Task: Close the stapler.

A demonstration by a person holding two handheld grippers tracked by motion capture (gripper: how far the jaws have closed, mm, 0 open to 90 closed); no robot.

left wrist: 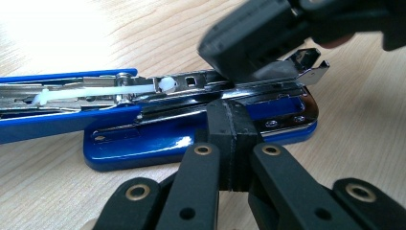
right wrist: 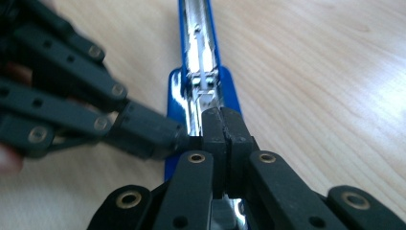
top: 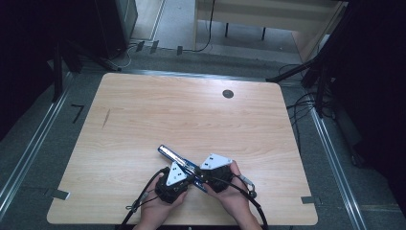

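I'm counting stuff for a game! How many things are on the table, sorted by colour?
Blue: 1, the stapler, lying opened up.
Black: 2, the left claw and the right claw, both shut and meeting at the stapler.
Total: 3

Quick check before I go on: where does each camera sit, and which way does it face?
High view: above the person's side, looking forward and down on the table; both hands, left gripper and right gripper meet at the stapler.
Left gripper view: rides the left gripper, facing the opened stapler's side; jaws shut.
Right gripper view: rides the right gripper, looking along the stapler; jaws shut.
Shared: each gripper view shows the other gripper at the stapler.
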